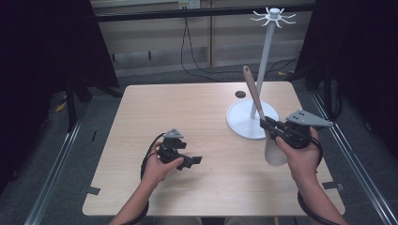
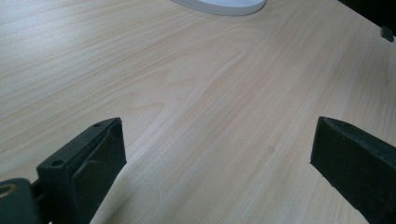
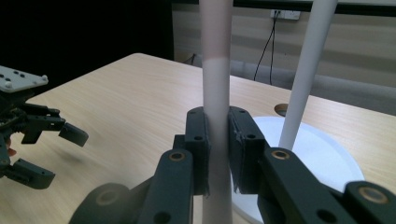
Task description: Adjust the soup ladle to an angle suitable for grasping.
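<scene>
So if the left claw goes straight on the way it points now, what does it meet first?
Probably bare table first; the open left claw tilts down at it. Farther along lies the white stand base.

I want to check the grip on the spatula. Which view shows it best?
The right gripper view: the right tongs clamp the spatula close up. The high view gives its whole length, small. The left gripper view looks along the table.

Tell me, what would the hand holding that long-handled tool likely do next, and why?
Probably lift the spatula toward the hooks atop the white stand. The right gripper is clamped on its handle beside the stand's pole, the tool upright, its wide end hanging low. The left gripper is open, off to the side.
</scene>
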Available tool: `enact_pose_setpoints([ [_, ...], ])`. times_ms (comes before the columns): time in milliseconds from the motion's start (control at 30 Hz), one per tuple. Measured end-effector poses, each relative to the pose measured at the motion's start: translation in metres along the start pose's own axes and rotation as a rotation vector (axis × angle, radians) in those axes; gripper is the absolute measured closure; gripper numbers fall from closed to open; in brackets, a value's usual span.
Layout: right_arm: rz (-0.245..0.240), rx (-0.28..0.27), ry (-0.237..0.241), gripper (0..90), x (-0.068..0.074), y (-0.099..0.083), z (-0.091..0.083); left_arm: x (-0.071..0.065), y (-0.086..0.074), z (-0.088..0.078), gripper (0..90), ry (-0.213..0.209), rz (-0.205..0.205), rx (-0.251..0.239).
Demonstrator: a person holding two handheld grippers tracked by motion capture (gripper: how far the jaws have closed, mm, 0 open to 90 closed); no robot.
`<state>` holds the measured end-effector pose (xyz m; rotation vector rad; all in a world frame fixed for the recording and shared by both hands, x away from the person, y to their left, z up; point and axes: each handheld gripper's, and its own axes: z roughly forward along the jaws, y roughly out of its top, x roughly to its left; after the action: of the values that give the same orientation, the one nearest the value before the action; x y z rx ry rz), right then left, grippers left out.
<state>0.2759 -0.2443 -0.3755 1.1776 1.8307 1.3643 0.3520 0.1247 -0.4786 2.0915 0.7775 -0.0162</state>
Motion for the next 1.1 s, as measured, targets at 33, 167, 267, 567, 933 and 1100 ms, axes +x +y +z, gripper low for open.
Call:
enact_pose_setpoints([
  [33,0.004,-0.017,-0.001,79.4,-0.001,0.002,-0.003,0.0,0.0,0.0,3.0,0.001,-0.001,0.001],
  [167,0.008,-0.044,-0.004,79.5,-0.002,0.006,-0.007,0.0,0.0,0.0,3.1,0.0,0.0,-0.001],
  [267,0.009,-0.066,-0.013,79.5,-0.002,0.009,-0.01,0.0,-0.001,0.0,3.0,0.001,0.001,0.001],
  [567,0.024,-0.134,-0.033,79.5,-0.005,0.018,-0.015,0.0,-0.002,0.0,3.1,-0.001,0.004,0.007],
  [933,0.033,-0.169,-0.067,79.5,-0.01,0.026,-0.016,0.001,-0.003,-0.002,3.1,0.0,0.001,0.002],
  [1100,0.039,-0.199,-0.075,79.5,-0.011,0.03,-0.021,0.001,-0.003,-0.002,3.1,0.0,0.0,0.003],
])
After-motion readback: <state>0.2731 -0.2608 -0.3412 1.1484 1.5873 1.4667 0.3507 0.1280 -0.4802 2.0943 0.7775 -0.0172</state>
